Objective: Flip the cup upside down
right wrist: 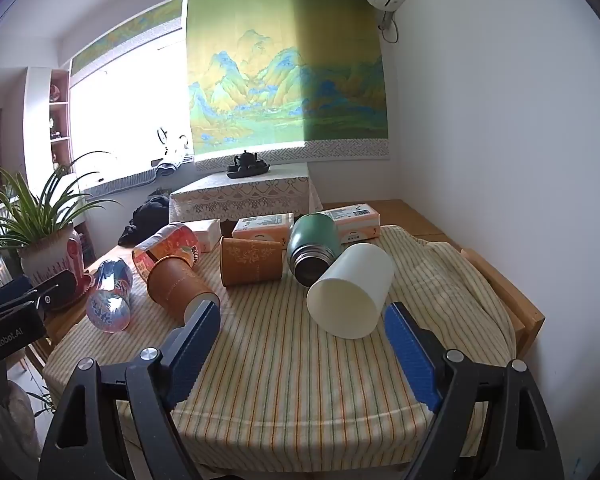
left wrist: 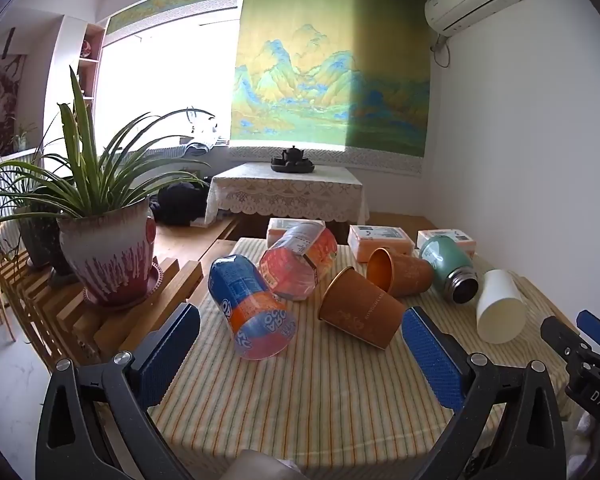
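Note:
Several cups lie on their sides on a striped tablecloth (left wrist: 320,392). A blue and orange plastic cup (left wrist: 252,308), a red plastic cup (left wrist: 296,256), two brown paper cups (left wrist: 360,312) (left wrist: 400,272), a green flask (left wrist: 448,268) and a white cup (left wrist: 500,308) show in the left wrist view. My left gripper (left wrist: 300,352) is open and empty, just short of the blue cup and the near brown cup. My right gripper (right wrist: 302,340) is open and empty, just short of the white cup (right wrist: 350,292). The near brown cup (right wrist: 180,284) lies by its left finger.
Tissue packs (left wrist: 380,240) line the table's far edge. A potted plant (left wrist: 108,256) stands on a wooden rack to the left. A lace-covered table with a tea set (left wrist: 292,160) stands behind. The cloth bunches at the right edge (right wrist: 460,268). The wall is on the right.

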Action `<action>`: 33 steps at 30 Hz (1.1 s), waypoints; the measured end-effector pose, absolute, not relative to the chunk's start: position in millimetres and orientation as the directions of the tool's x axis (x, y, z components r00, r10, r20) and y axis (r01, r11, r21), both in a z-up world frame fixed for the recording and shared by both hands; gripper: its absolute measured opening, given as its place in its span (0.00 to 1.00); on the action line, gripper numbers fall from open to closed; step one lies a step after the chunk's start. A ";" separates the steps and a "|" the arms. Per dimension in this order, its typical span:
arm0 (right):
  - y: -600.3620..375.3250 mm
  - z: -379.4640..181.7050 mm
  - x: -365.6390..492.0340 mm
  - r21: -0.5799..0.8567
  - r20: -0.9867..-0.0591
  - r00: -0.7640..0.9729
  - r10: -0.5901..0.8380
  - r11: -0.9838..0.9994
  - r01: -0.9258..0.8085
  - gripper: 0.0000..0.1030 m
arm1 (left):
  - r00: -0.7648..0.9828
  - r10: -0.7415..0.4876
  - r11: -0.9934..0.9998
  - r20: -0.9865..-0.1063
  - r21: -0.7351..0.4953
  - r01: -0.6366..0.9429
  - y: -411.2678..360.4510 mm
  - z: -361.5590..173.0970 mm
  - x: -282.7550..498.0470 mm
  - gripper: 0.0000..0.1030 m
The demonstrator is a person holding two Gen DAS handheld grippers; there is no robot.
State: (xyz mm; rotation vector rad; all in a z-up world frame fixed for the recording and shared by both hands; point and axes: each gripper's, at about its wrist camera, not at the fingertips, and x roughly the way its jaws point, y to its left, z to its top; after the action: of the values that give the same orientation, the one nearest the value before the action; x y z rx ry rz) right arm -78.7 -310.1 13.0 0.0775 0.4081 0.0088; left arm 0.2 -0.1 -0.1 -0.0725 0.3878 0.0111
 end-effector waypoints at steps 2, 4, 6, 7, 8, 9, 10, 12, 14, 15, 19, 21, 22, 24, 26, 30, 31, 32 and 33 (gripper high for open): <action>-309.4 12.9 -79.8 0.073 -0.396 0.918 0.023 0.997 0.007 0.79 | 0.925 -0.003 0.998 -0.381 -0.062 -0.022 -1.0 -0.5 1.0 1.00; -309.6 14.9 -79.4 0.069 -0.395 0.918 0.021 0.998 0.007 0.79 | 0.923 -0.003 0.998 -0.384 -0.055 -0.019 -1.4 -2.6 2.9 1.00; -309.0 15.6 -81.0 0.065 -0.394 0.919 0.020 0.998 0.006 0.79 | 0.925 -0.006 0.998 -0.381 -0.058 -0.017 1.7 -2.5 2.2 1.00; -308.7 16.0 -82.3 0.063 -0.393 0.919 0.019 0.998 0.006 0.79 | 0.926 -0.005 0.998 -0.377 -0.057 -0.018 2.9 -2.2 0.8 1.00; -308.9 12.5 -75.3 0.067 -0.410 0.912 0.017 0.998 0.012 0.79 | 0.928 -0.004 0.998 -0.373 -0.056 -0.018 4.3 -1.6 -1.2 1.00; -310.2 12.6 -75.3 0.066 -0.409 0.913 0.015 0.998 0.013 0.79 | 0.929 -0.001 0.998 -0.369 -0.056 -0.021 3.4 -1.1 -2.5 1.00; -310.6 12.7 -74.8 0.067 -0.408 0.913 0.014 0.998 0.014 0.79 | 0.930 -0.001 0.998 -0.367 -0.057 -0.022 4.6 -0.9 -3.4 0.99; -311.8 13.0 -73.3 0.070 -0.407 0.913 0.014 0.997 0.016 0.79 | 0.931 0.008 0.998 -0.366 -0.058 -0.031 4.6 -0.3 -2.4 1.00; -310.1 12.6 -75.0 0.067 -0.403 0.915 0.011 0.998 0.018 0.79 | 0.930 0.009 0.998 -0.368 -0.057 -0.032 6.0 0.3 -1.3 1.00; -310.7 12.6 -74.6 0.068 -0.403 0.915 0.011 0.998 0.017 0.79 | 0.931 0.010 0.998 -0.366 -0.057 -0.033 6.5 0.4 -1.6 1.00; -310.2 12.5 -74.8 0.066 -0.405 0.914 0.012 0.998 0.017 0.79 | 0.931 0.012 0.998 -0.366 -0.053 -0.033 6.4 0.8 -2.4 0.99; -311.4 12.8 -74.7 0.066 -0.406 0.914 0.012 0.998 0.017 0.79 | 0.930 0.012 0.998 -0.367 -0.050 -0.033 5.9 0.5 -2.1 1.00; -310.6 12.5 -74.7 0.065 -0.406 0.914 0.011 0.998 0.017 0.79 | 0.930 0.011 0.998 -0.368 -0.051 -0.032 5.8 0.4 -2.1 0.99; -310.3 12.6 -74.3 0.065 -0.407 0.913 0.010 0.998 0.017 0.79 | 0.930 0.009 0.998 -0.368 -0.048 -0.028 4.7 0.1 -1.9 1.00; -310.2 12.6 -74.0 0.065 -0.407 0.913 0.011 0.998 0.017 0.79 | 0.930 0.006 0.999 -0.369 -0.044 -0.024 2.6 -0.3 -1.1 1.00; -310.4 12.8 -74.4 0.064 -0.408 0.913 0.010 0.998 0.017 0.79 | 0.929 0.002 0.999 -0.370 -0.039 -0.018 0.6 -0.2 -0.7 1.00; -309.9 12.5 -74.0 0.065 -0.407 0.913 0.010 0.998 0.018 0.79 | 0.929 0.003 0.999 -0.370 -0.037 -0.018 0.4 -0.4 -0.7 1.00; -310.0 12.8 -73.9 0.066 -0.406 0.914 0.010 0.998 0.018 0.79 | 0.929 0.004 0.999 -0.370 -0.036 -0.018 0.3 -0.4 -0.3 1.00; -310.3 13.3 -73.9 0.066 -0.405 0.914 0.010 0.998 0.018 0.79 | 0.929 0.002 0.999 -0.371 -0.037 -0.017 0.9 -0.4 -0.1 1.00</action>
State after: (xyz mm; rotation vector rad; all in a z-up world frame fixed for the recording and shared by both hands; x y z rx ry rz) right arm -73.9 -310.3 13.3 0.0693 0.4177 -0.0041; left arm -0.1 0.9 -0.4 -0.0399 0.3799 0.0101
